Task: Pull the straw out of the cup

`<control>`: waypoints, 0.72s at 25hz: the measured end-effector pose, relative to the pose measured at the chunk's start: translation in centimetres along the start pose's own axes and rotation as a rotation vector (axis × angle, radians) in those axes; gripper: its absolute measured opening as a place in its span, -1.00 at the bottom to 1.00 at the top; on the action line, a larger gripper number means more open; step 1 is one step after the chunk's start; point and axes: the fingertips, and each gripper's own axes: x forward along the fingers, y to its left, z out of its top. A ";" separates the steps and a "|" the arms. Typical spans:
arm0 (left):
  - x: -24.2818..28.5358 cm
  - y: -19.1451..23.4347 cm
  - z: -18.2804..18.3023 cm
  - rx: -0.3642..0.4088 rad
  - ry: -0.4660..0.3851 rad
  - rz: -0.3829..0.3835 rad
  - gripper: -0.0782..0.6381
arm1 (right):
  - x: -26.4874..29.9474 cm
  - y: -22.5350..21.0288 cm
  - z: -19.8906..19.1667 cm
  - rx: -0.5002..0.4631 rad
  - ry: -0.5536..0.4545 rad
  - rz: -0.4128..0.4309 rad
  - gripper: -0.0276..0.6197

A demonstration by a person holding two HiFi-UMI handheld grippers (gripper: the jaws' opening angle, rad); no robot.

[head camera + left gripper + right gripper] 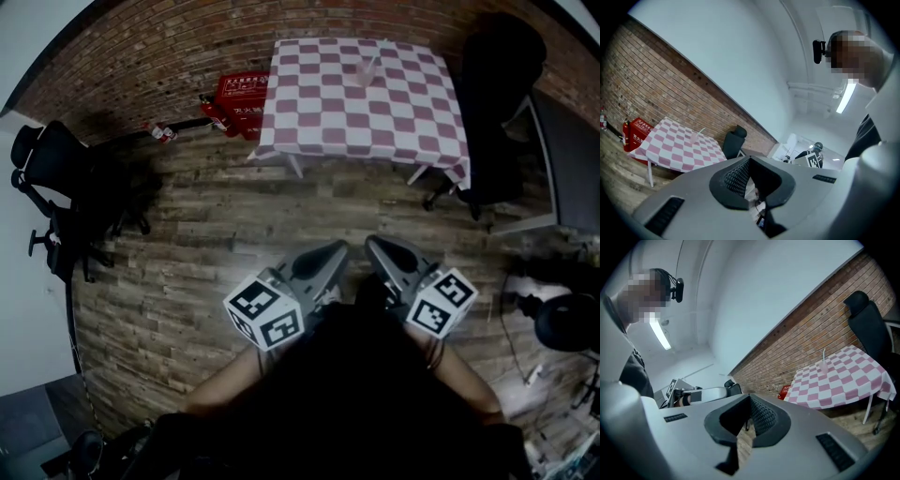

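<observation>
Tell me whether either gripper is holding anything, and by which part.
Nothing is held. The left gripper and right gripper are both shut and empty, far from the clear plastic cup with its thin straw on the pink-and-white checked table.

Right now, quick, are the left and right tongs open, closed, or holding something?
Left tongs: closed, holding nothing.
Right tongs: closed, holding nothing.

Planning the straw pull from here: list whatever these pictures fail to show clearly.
- Cup and straw: too small in every view to tell what the cup holds or how deep the straw sits.
- Table legs: the checkered cloth hides all but their lower ends in the head view.
- Red box: print too small to read in the head view; the cloth overlaps its right end.
</observation>
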 end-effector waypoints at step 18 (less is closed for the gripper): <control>14.3 2.4 4.5 -0.037 -0.091 0.109 -0.75 | 0.3 -12.6 10.0 -0.050 0.046 0.136 -0.88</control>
